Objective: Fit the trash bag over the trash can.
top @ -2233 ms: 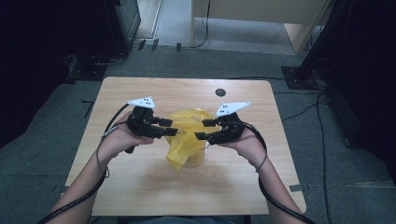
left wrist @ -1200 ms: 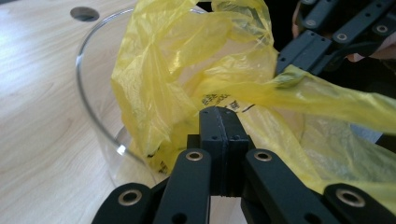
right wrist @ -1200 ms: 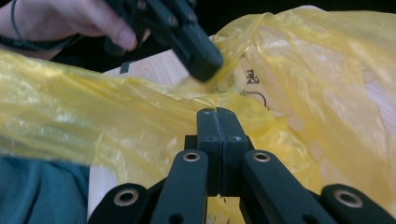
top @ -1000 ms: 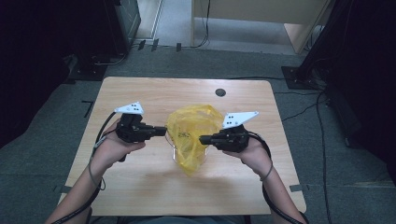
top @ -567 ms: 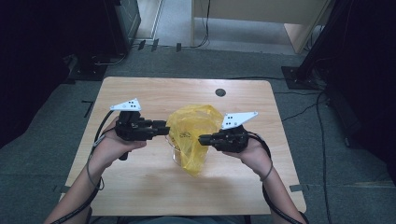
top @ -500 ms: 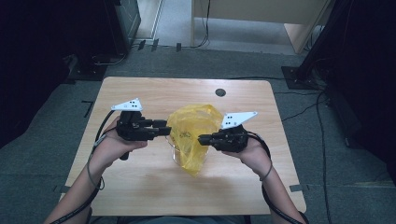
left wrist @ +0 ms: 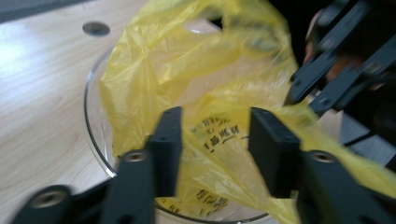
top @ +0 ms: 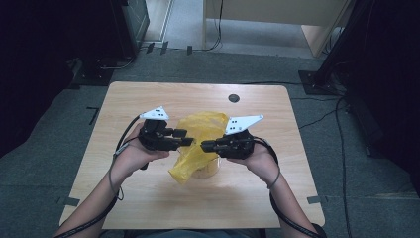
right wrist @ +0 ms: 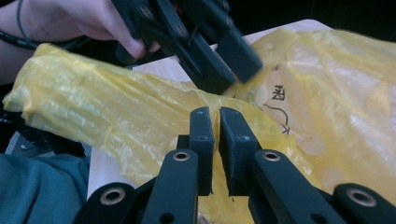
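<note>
At the middle of the high view, on the light wooden counter (top: pixel 148 198), a yellow plastic bag (top: pixel 200 141) lies draped over and into a clear round container (top: pixel 207 171), between the two hand-held tools. The right gripper (top: pixel 204 146) comes in from the right of the frame with its jaws pressed together on a fold of the film; in the right gripper view the right gripper (right wrist: pixel 216 122) has the yellow sheet pinched in the narrow slit between its pads. The left gripper (top: pixel 189 140) reaches in from the left; its jaws have just been closing a little but stand apart, and in the left gripper view the left gripper (left wrist: pixel 212 140) has a loose ridge of bag (left wrist: pixel 201 84) lying between the pads without either one pressing on it. The container's clear rim (left wrist: pixel 93 135) curves down the left of that frame, with the printed part of the bag sagging inside.

The work seems to be spreading the bag as a liner over the rim. The risks I judge: the thin film could tear if the right grip pulls while the other side is slack; the left jaws could close on air or a single slippery layer and lose it; and a sideways tug could drag or tip the light container.
</note>
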`<state>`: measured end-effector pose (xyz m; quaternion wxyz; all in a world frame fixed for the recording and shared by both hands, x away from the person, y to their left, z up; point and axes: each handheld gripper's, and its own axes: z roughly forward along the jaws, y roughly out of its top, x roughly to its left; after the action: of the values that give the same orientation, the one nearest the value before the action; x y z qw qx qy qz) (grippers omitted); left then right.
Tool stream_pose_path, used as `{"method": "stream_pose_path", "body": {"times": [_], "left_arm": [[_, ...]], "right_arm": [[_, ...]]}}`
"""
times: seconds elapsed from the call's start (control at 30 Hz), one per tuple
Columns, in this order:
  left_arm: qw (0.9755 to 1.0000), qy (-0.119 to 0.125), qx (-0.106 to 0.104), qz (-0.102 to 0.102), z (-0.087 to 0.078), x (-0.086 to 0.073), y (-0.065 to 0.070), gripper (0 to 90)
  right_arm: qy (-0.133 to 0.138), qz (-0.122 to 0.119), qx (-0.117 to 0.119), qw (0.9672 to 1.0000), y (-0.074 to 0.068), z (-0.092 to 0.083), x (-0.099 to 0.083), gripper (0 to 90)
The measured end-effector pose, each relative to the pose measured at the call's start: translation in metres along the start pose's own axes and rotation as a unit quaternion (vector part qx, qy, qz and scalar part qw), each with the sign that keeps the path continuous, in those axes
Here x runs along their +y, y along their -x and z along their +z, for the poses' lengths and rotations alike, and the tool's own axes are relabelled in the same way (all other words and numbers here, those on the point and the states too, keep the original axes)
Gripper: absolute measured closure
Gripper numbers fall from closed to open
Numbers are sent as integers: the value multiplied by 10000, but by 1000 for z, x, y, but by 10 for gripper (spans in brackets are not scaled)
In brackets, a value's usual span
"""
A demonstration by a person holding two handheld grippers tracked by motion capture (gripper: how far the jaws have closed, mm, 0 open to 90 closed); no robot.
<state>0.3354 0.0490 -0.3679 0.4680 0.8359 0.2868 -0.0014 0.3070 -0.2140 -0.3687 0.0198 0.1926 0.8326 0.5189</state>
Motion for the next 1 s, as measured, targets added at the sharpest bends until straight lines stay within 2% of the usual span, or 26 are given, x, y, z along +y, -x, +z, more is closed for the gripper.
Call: {"method": "stream_pose_path", "body": {"times": [0.13,0.2,0.27,0.43,0.53,0.67,0.8,0.93,1.0], "left_arm": [[9995,-296,62,53,6,-3,0,891],[9993,-334,104,115,5,-3,-1,900],[9993,-339,136,87,1,-4,-3,900],[9999,-37,120,64,-12,-5,-8,900],[9994,280,96,190,-21,-3,-9,741],[9983,572,36,45,-27,2,-9,617],[9984,515,228,37,-19,4,-6,445],[9981,510,318,-165,-9,4,-1,373],[9977,435,465,-214,-4,4,2,355]], "right_arm": [[0,-18,13,10000,0,1,0,848],[6,0,7,10000,0,0,-1,848],[17,19,-11,10000,0,-3,-2,848],[19,69,-52,10000,1,-8,-8,848],[-20,81,-43,10000,1,-9,-10,847],[-33,101,-63,9999,2,-11,-12,844],[-33,100,-39,9999,2,-9,-10,843],[-26,58,-24,10000,1,-6,-8,841],[-40,47,-15,10000,0,-3,-7,839]]}}
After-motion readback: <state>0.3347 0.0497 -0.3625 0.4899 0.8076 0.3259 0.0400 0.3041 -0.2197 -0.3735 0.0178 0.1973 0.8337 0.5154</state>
